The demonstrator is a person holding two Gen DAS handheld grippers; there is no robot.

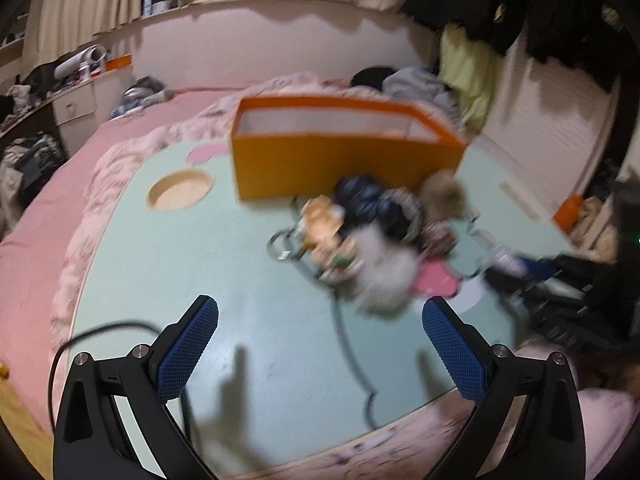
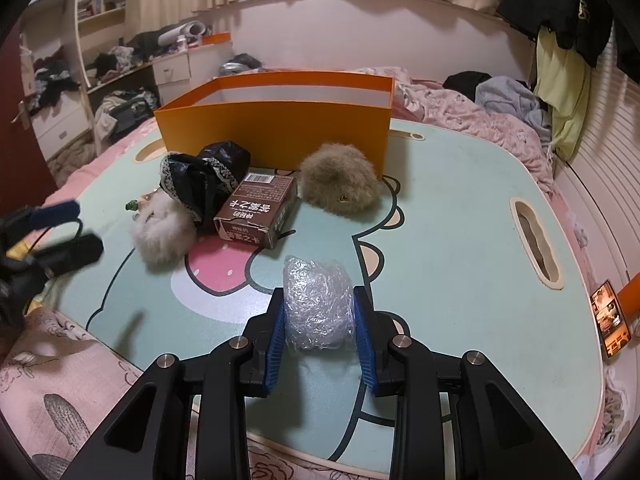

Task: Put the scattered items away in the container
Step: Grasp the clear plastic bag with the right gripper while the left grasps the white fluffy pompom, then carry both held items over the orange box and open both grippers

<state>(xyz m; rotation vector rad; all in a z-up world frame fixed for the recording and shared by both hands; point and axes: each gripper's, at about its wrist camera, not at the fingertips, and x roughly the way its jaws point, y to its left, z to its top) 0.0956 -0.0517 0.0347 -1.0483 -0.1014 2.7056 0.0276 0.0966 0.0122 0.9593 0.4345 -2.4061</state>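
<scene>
A crinkled plastic bundle is clamped low over the table by the right gripper, while the left gripper is held spread apart, nothing between its fingers, before the orange box.

light: dim warm indoor, from overhead
blur: my left view heavily motion-smeared; right view sharp
shadows: soft finger shadows on mint table
edges: fisheye bending, dark corners

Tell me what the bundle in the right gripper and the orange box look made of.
Bundle: seemingly clear plastic film or bubble wrap; crinkled, glossy, translucent highlights. Orange box: likely matte cardboard; thin flat walls, crisp folded corners, pale inner lining.
</scene>
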